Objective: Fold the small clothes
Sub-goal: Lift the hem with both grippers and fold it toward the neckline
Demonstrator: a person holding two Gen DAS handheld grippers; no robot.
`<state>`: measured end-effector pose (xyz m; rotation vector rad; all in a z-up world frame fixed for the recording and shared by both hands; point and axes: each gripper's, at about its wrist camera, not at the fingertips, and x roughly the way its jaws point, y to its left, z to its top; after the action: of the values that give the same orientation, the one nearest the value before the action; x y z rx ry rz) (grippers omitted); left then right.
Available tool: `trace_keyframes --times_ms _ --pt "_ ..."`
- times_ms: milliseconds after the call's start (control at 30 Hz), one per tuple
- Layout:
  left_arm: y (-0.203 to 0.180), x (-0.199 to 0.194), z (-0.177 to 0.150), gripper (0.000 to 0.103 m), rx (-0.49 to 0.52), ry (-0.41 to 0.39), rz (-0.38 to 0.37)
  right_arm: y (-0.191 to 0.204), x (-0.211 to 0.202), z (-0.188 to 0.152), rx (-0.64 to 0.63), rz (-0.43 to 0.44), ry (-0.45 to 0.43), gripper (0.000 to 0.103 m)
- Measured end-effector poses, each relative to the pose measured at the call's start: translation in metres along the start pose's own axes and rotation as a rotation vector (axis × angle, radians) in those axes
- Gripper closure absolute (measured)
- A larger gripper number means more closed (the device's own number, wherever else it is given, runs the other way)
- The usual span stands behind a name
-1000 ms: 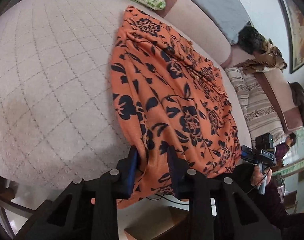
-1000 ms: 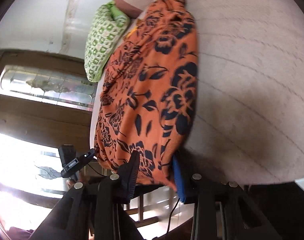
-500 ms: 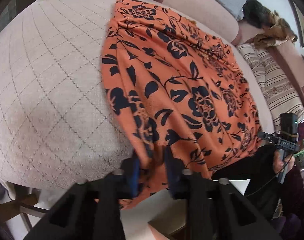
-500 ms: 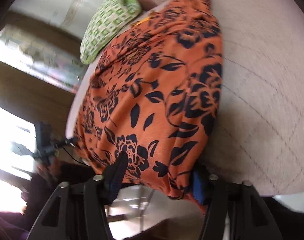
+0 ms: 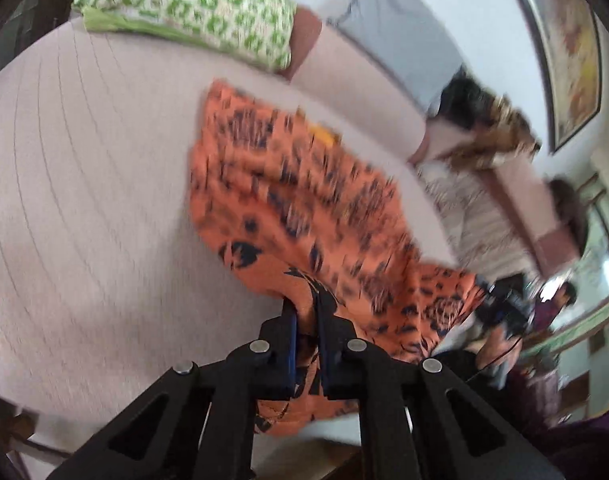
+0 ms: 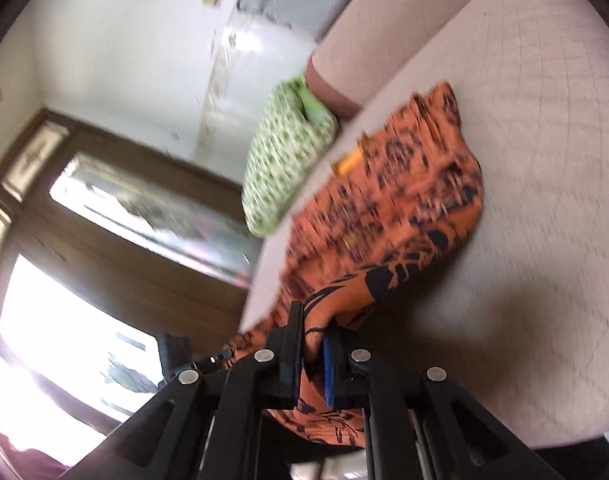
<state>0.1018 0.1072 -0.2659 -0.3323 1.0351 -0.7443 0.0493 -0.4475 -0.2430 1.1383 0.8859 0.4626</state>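
In the left wrist view, the near edge of the orange cloth (image 5: 304, 216) is pinched between the narrow jaws of the left gripper (image 5: 305, 312); the rest is spread on the sofa (image 5: 84, 200), below a green pillow (image 5: 200, 8).

In the right wrist view, another part of the edge is clamped by the right gripper (image 6: 314, 340), jaws narrow, the cloth being draped across the sofa's seat.
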Motion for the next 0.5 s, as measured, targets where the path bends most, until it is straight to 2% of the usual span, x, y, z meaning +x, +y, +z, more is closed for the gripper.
trace_keyframes --times_ms 67,133,267,333,400,500 --pt "0.0 -0.003 0.02 0.095 -0.004 -0.035 0.002 0.002 0.003 0.018 0.017 0.036 -0.032 0.095" --pt "-0.002 0.003 0.033 0.095 0.016 -0.035 0.037 0.006 0.013 0.035 0.011 0.035 -0.043 0.095" --pt "0.01 0.015 0.026 0.09 0.003 0.055 0.099 0.001 0.029 0.047 -0.014 -0.118 0.033 0.095" --pt "0.019 0.018 0.012 0.073 -0.011 0.077 0.133 -0.007 0.037 0.043 -0.002 -0.152 0.082 0.094" --pt "0.03 0.019 -0.002 0.043 -0.033 0.088 0.162 -0.012 0.045 0.037 -0.019 -0.191 0.121 0.091" --pt "0.046 0.022 -0.021 0.04 -0.083 0.129 0.214 -0.017 0.051 0.026 -0.046 -0.271 0.177 0.091"
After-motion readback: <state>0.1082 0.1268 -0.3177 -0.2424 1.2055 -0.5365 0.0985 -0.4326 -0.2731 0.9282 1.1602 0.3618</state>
